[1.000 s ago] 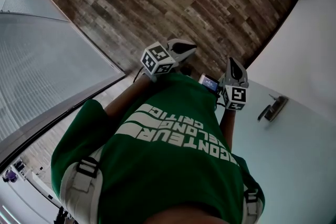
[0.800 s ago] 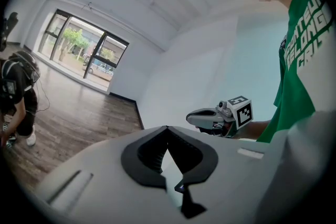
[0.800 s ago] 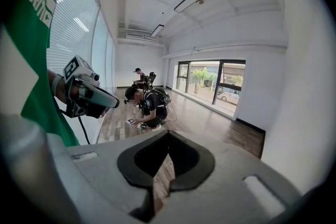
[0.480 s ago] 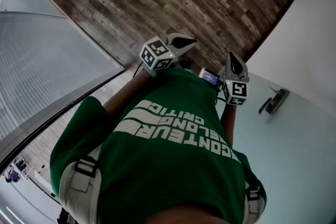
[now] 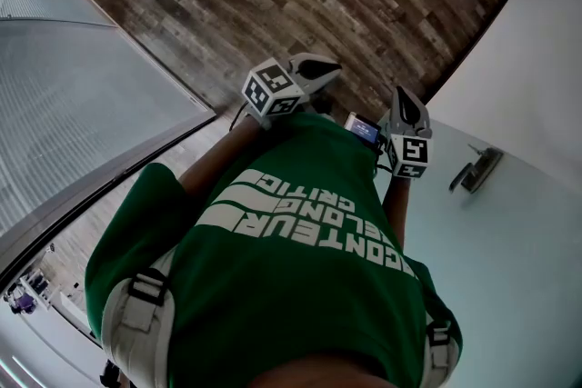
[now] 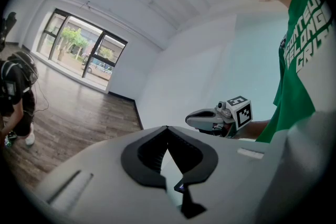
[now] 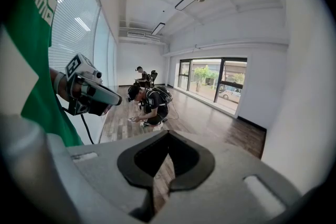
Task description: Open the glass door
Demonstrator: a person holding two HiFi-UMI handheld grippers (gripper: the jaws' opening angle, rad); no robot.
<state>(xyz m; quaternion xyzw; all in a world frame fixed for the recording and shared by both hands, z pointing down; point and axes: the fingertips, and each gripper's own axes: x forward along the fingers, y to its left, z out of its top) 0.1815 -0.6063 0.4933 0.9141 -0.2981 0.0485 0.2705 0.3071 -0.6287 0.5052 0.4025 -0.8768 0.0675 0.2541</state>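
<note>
The pale glass door [image 5: 509,259] fills the right of the head view, and its metal lever handle [image 5: 479,169] sticks out near the door's far edge. My right gripper [image 5: 401,95] hangs shut and empty, a short way left of the handle and not touching it. My left gripper [image 5: 327,66] is also shut and empty, held out over the wood floor in front of the green shirt [image 5: 300,268]. In the left gripper view the jaws [image 6: 167,128] meet at their tips, with the right gripper [image 6: 198,119] beyond them. The right gripper's jaws [image 7: 168,134] also meet.
A frosted glass wall [image 5: 73,104] with a dark bottom rail runs along the left. A white wall [image 5: 546,50] stands beyond the door. A person [image 7: 149,102] crouches on the wood floor [image 5: 364,4] further down the room, near large windows [image 7: 215,78].
Both grippers have drifted slightly up the head view, and the door handle sits a little higher and further right. Both jaws stay shut.
</note>
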